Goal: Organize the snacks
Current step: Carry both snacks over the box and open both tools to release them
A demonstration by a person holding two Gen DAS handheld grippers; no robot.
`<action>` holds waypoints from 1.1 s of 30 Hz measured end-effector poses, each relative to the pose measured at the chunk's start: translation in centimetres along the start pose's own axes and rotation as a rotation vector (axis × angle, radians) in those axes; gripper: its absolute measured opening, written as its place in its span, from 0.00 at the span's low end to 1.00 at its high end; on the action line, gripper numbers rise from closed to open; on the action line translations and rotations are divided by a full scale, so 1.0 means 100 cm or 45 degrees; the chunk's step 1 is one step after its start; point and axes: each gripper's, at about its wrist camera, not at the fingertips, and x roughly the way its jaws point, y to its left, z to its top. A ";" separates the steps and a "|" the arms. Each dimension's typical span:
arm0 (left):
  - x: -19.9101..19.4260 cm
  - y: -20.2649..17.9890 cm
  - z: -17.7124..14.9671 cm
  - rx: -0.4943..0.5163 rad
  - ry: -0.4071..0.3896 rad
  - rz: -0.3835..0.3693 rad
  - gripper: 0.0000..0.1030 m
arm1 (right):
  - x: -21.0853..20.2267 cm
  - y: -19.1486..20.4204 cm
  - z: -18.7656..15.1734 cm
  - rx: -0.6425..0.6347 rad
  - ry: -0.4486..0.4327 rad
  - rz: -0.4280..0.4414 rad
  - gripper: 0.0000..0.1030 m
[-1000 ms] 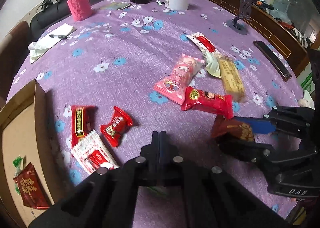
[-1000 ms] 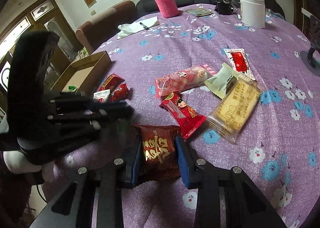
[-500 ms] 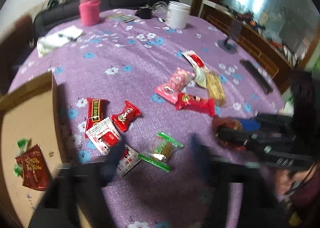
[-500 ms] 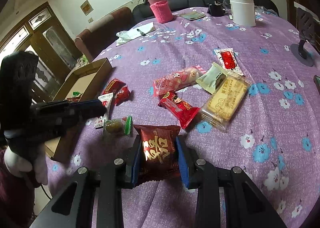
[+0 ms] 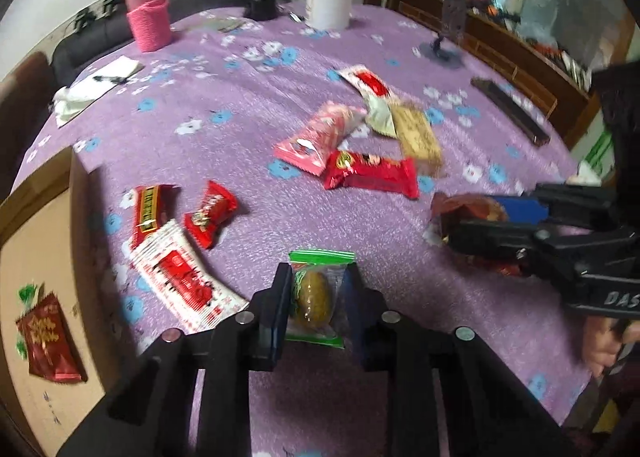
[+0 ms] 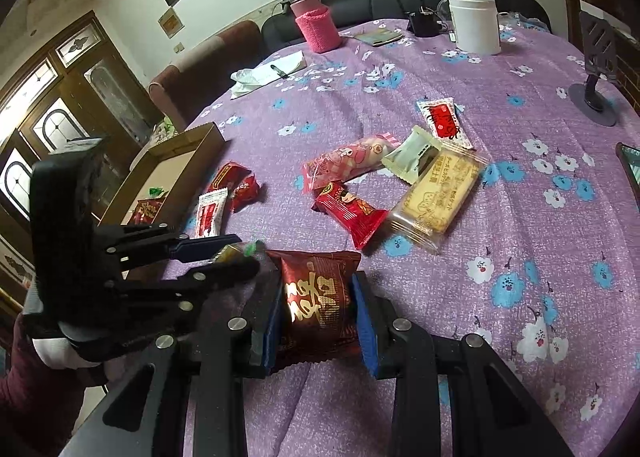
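A green-edged clear packet with a brown snack (image 5: 314, 297) sits between the fingers of my left gripper (image 5: 316, 277), whose jaws are closing on it, pads pressing both sides. My right gripper (image 6: 316, 281) is shut on a dark red packet with gold lettering (image 6: 316, 297), just above the purple cloth. In the right wrist view my left gripper (image 6: 244, 257) holds the green packet (image 6: 232, 251) right beside it. An open cardboard box (image 5: 40, 217) stands at the left with a similar dark red packet (image 5: 48, 341) inside.
Loose snacks lie on the cloth: a pink packet (image 5: 320, 137), a red bar (image 5: 372, 173), a biscuit pack (image 5: 416, 133), a white-and-red sachet (image 5: 180, 277) and a small red candy (image 5: 210, 213). Far back stand a pink-sleeved bottle (image 5: 148, 21), a white jar (image 5: 330, 3) and a phone stand (image 5: 444, 37).
My left gripper went from shut and empty to open above the green packet, then closed on it. The right gripper kept hold of the dark red packet.
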 end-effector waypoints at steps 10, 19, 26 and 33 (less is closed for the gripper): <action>-0.080 0.057 -0.030 -0.360 -0.226 -0.085 0.24 | -0.007 0.043 0.012 -0.093 -0.023 0.043 0.34; -0.141 0.152 -0.100 -0.684 -0.330 0.134 0.24 | 0.026 0.138 0.026 -0.271 0.046 0.195 0.35; -0.147 0.196 -0.137 -0.844 -0.316 0.252 0.24 | 0.088 0.217 0.021 -0.388 0.177 0.290 0.35; -0.141 0.208 -0.149 -0.901 -0.313 0.250 0.24 | 0.137 0.258 0.009 -0.466 0.259 0.256 0.35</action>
